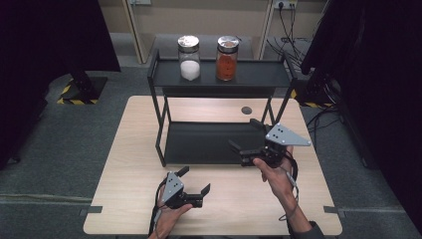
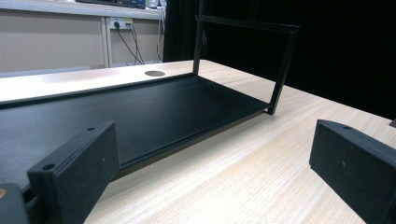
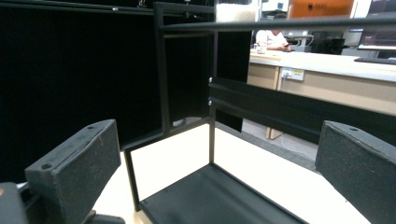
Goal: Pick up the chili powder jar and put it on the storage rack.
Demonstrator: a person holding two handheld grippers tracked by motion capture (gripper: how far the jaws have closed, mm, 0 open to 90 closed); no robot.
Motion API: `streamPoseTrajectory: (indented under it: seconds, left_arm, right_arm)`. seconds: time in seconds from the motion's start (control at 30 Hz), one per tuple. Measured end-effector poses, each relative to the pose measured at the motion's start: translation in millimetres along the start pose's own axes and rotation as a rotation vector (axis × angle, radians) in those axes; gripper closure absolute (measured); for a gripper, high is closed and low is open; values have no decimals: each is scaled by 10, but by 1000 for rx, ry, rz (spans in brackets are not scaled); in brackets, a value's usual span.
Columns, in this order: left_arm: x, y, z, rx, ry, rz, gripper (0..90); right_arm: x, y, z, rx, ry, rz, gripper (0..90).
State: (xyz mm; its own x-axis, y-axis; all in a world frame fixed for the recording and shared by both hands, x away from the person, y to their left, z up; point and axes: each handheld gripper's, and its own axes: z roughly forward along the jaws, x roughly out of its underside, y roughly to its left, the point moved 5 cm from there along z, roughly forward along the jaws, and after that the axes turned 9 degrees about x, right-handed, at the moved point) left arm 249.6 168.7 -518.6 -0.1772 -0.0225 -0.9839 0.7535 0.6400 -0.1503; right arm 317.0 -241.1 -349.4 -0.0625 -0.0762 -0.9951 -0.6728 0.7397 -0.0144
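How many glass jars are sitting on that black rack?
2, both on the top shelf of the black metal rack: the glass jar of white powder at left, the glass jar of orange-red powder to its right. None seems hidden.

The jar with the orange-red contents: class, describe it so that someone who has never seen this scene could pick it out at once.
Find the black two-tier rack standing on the wooden table. On its top shelf stand two clear jars with silvery lids; take the right one, the orange-red jar. Its neighbour, the white jar, holds white powder instead.
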Motion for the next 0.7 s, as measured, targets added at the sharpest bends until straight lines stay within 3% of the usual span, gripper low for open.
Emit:
streamPoseTrajectory:
  seconds: [0.7]
  left_arm:
    - [2,1,-1,-2,-1,-1,11]
  right_arm:
    - [820,138,-198,10,45,38,4]
